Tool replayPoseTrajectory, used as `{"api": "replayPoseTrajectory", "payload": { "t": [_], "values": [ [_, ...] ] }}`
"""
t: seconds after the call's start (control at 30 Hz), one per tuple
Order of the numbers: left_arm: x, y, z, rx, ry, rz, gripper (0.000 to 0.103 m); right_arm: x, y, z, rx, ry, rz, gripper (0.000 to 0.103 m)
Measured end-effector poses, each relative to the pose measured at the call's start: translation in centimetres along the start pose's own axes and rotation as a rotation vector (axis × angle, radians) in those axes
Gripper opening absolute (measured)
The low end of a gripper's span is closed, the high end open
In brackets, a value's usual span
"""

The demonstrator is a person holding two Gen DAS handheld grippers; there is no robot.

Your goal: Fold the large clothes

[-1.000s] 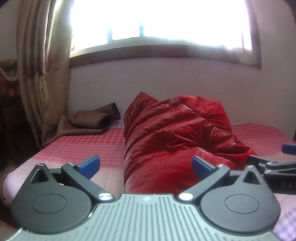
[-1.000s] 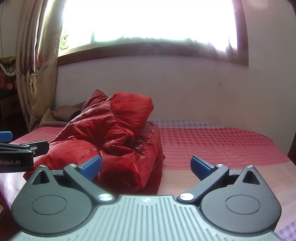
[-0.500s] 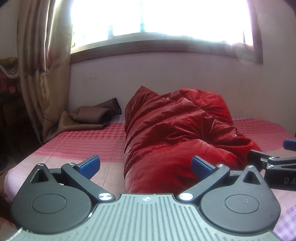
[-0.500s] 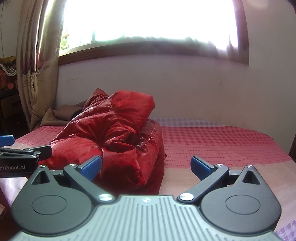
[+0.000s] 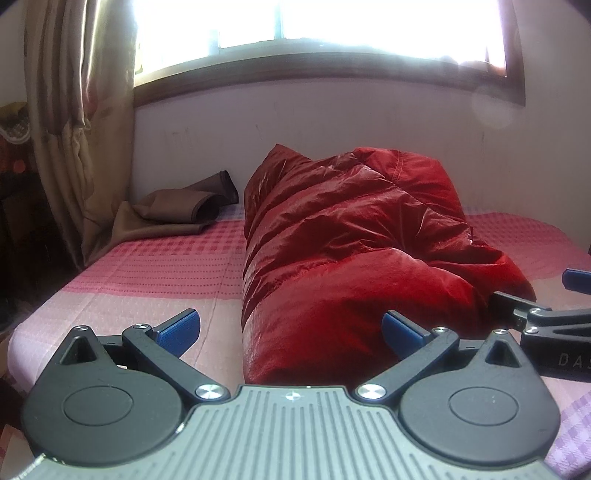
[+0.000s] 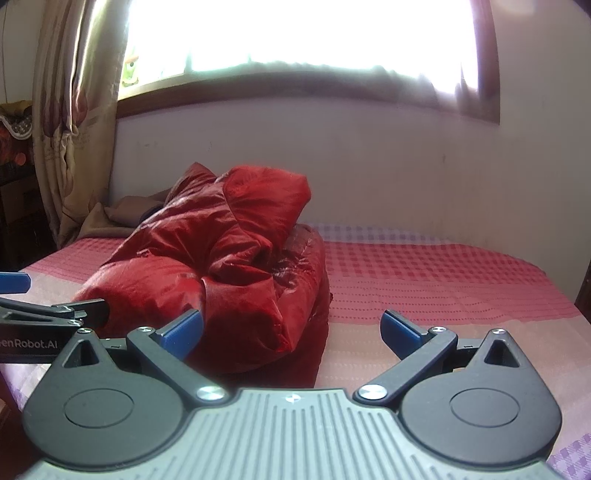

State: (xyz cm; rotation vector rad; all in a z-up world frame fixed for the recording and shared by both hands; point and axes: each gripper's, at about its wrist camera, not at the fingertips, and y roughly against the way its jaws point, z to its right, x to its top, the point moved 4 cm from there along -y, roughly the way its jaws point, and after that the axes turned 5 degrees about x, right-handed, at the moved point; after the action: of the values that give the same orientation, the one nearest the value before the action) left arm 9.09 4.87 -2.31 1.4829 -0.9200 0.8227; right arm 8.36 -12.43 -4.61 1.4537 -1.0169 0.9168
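While both tools hovered low over the near edge of the bed [image 5: 166,258], the left gripper [image 5: 291,328] had its jaws spread wide and released, the blue fingertips [image 5: 179,328] flanking the near end of the red down jacket [image 5: 351,236] without a visible grasp. The right gripper [image 6: 291,328] was likewise released and empty, its left fingertip [image 6: 183,330] in front of the jacket's near folds and its right one over bare bedspread. Each tool appeared at the edge of the other's view. The jacket lay bunched in a long heap on the pink checked bedspread, running away toward the wall [image 6: 369,162]. Beyond it, at the far left corner, lay a brown garment [image 5: 177,214] beside the curtain [image 5: 77,110], beneath a bright window [image 6: 295,33].
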Motion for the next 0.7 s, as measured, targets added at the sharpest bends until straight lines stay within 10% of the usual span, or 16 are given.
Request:
{"api": "replayPoseTrajectory", "payload": {
  "t": [0.47,0.7],
  "values": [
    [0.5,-0.5,0.0,-0.004,-0.01,-0.016,0.103,1.5,0.1,0.7,0.023,-0.047,0.012,0.103],
    [0.9,-1.3,-0.5,-0.012,0.0,-0.023,0.103,6.6,-1.3,-1.2,0.192,0.001,0.092,0.102]
  ]
}}
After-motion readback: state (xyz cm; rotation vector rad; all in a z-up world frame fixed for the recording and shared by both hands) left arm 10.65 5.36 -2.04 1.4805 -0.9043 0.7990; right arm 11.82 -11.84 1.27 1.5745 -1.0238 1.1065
